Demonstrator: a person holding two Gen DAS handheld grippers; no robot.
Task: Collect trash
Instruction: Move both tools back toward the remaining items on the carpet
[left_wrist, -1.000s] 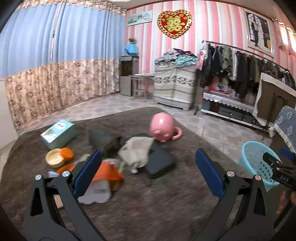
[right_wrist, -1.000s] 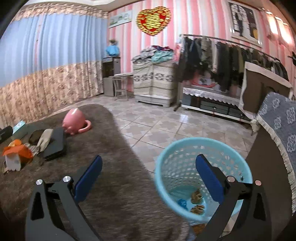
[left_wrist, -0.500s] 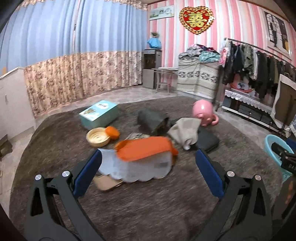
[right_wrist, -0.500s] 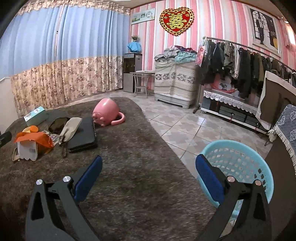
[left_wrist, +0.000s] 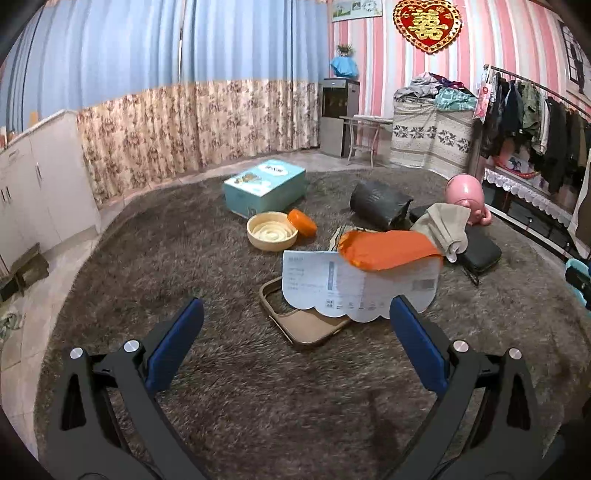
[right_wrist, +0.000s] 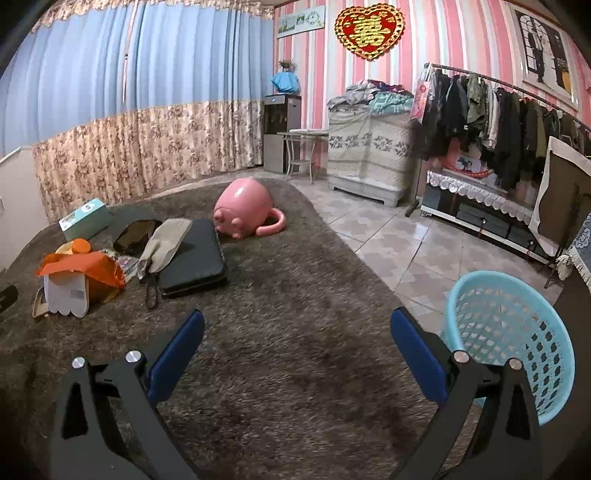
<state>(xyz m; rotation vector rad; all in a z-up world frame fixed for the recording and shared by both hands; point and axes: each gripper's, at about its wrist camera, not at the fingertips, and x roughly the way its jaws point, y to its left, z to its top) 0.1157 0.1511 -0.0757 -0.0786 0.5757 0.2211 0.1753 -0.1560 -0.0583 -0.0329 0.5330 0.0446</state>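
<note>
Orange wrapper (left_wrist: 388, 249) and white paper (left_wrist: 354, 284) heap mid-rug (left_wrist: 258, 387), likely trash; my left claw (left_wrist: 295, 343) spread facing them, right claw (right_wrist: 295, 343) spread, empty, beside blue basket (right_wrist: 517, 332).

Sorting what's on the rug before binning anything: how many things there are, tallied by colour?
Orange: 2, wrapper, lid
Black: 2, case, pouch
Pink: 1, pig mug
Teal: 1, box
Cream: 1, bowl
Beige: 1, cloth
White: 1, paper
Brown: 1, tray
Total: 10
</note>
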